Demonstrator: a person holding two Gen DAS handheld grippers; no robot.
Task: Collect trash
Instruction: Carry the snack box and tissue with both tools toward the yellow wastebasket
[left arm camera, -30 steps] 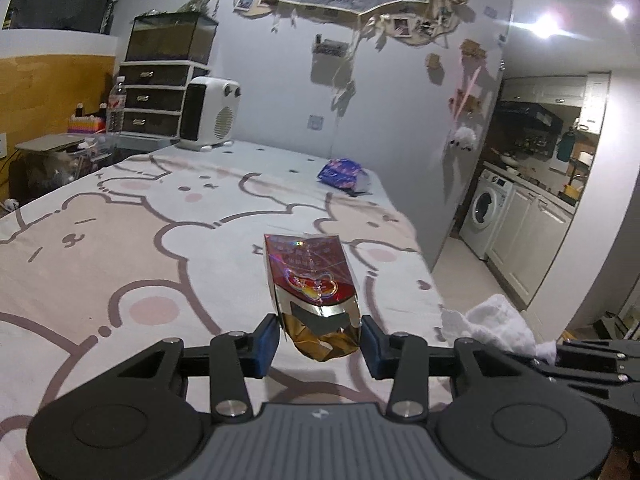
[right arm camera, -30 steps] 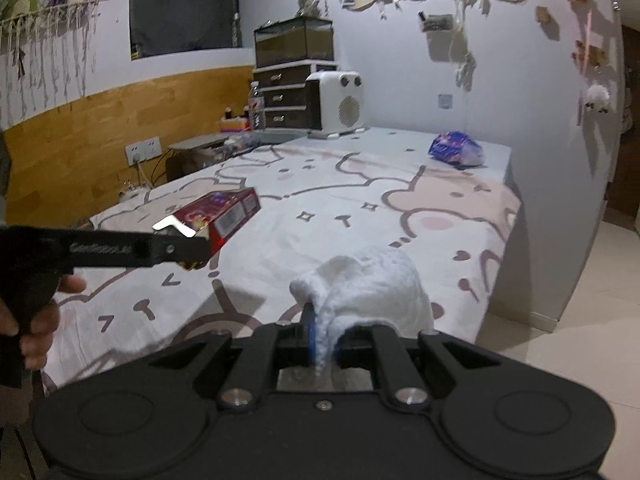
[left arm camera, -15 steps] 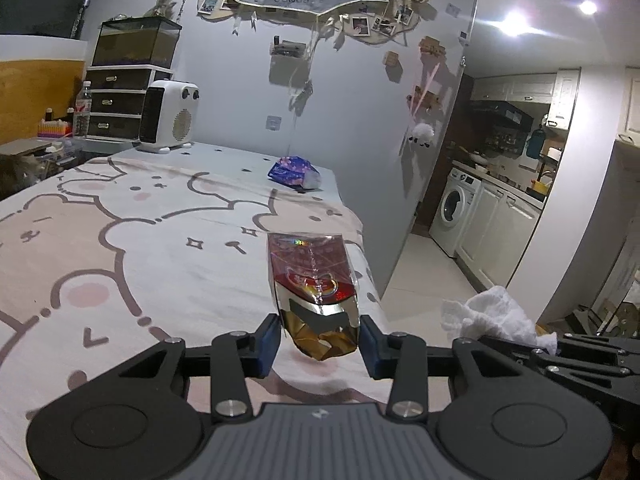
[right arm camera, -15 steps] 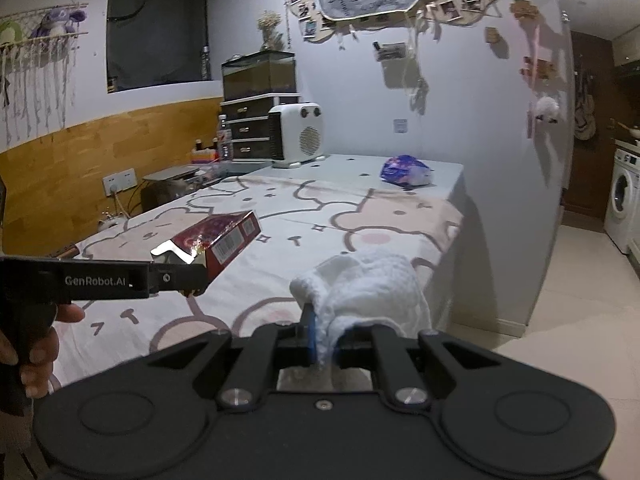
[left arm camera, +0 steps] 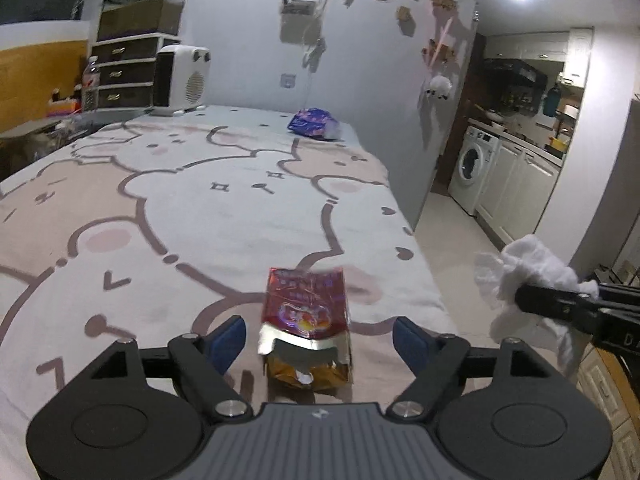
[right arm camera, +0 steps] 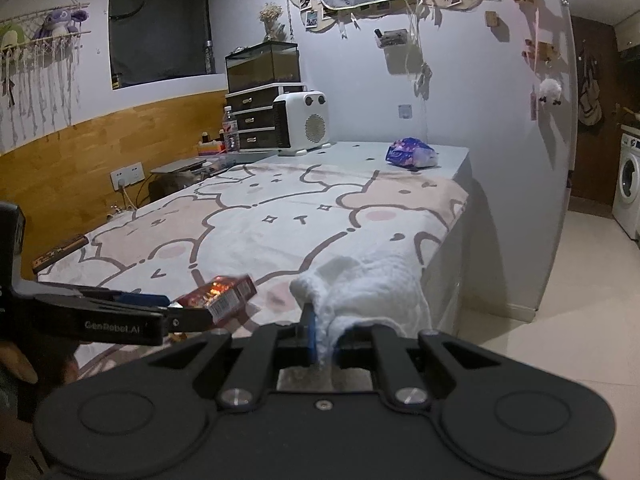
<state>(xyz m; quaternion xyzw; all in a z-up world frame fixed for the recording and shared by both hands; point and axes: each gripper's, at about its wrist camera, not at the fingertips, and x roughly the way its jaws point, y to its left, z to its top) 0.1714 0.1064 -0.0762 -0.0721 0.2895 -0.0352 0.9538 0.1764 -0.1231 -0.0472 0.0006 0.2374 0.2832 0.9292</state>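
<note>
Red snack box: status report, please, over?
Left gripper jaws opening, red snack box loose between them. Right gripper shut on white tissue. Nothing blocking.

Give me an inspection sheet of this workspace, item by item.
Surface: bed with a bear-print cover.
Job's things: red snack box, torn end open, between the left jaws; white tissue wad; purple wrapper at the far end.
Clutter: white heater, drawer unit.
Grippers: left hand-held gripper opening, pads off the box; right hand-held gripper shut on the tissue wad.
Cables: one at the wall socket.
Surroundings: washing machine.
</note>
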